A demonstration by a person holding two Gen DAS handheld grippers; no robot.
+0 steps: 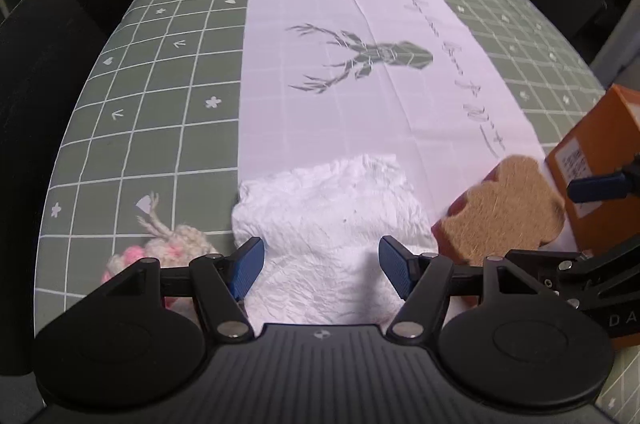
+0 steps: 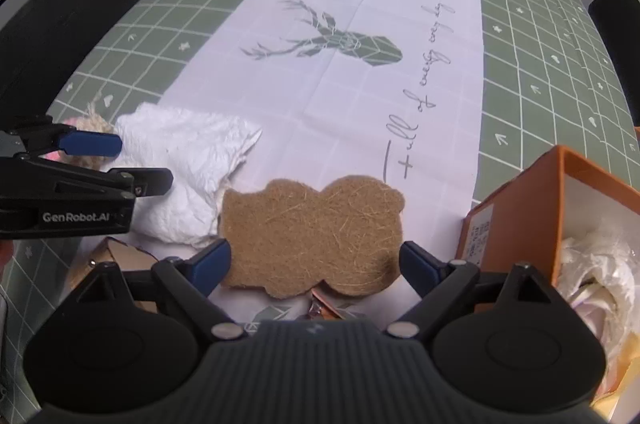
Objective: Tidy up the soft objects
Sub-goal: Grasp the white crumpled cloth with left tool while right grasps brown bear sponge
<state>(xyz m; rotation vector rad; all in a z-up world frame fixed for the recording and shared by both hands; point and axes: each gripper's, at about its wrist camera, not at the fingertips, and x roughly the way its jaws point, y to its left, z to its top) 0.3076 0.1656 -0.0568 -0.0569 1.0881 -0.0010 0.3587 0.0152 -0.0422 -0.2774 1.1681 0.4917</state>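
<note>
Left wrist view: the left gripper (image 1: 322, 270) is pointing down at the table, jaws standing wide apart with nothing pinched between them. A crumpled white cloth (image 1: 332, 212) is lying under and just ahead of the blue fingertips (image 1: 248, 266), on the white runner (image 1: 320, 64) of the green checked tablecloth (image 1: 160, 84). A pink and cream knitted toy (image 1: 168, 248) is sitting just to the left of the cloth, partly hidden by the gripper's left linkage. A brown fibre pad (image 1: 504, 208) is showing to the right of the cloth, tilted, right beside the orange box (image 1: 592, 160). One blue finger of the right gripper (image 1: 600, 184) is poking in at the right edge in front of the box. Black chairs (image 1: 80, 4) are lining the table edge.

Right wrist view: the right gripper (image 2: 316, 264) is also aiming downward, jaws spread wide. The brown fibre pad (image 2: 312, 236) is sitting between the two blue fingers (image 2: 212, 260); the pads are not visibly pressing on it, so it reads as released. The white cloth (image 2: 184, 164) is lying left of the pad, touching it. The left gripper (image 2: 112, 160) is coming in from the left over the cloth, jaws apart. The orange box (image 2: 516, 216) is standing open at the right, with white crumpled material (image 2: 596, 256) inside it. The knitted toy (image 2: 88, 124) is peeking out behind the left gripper.
</note>
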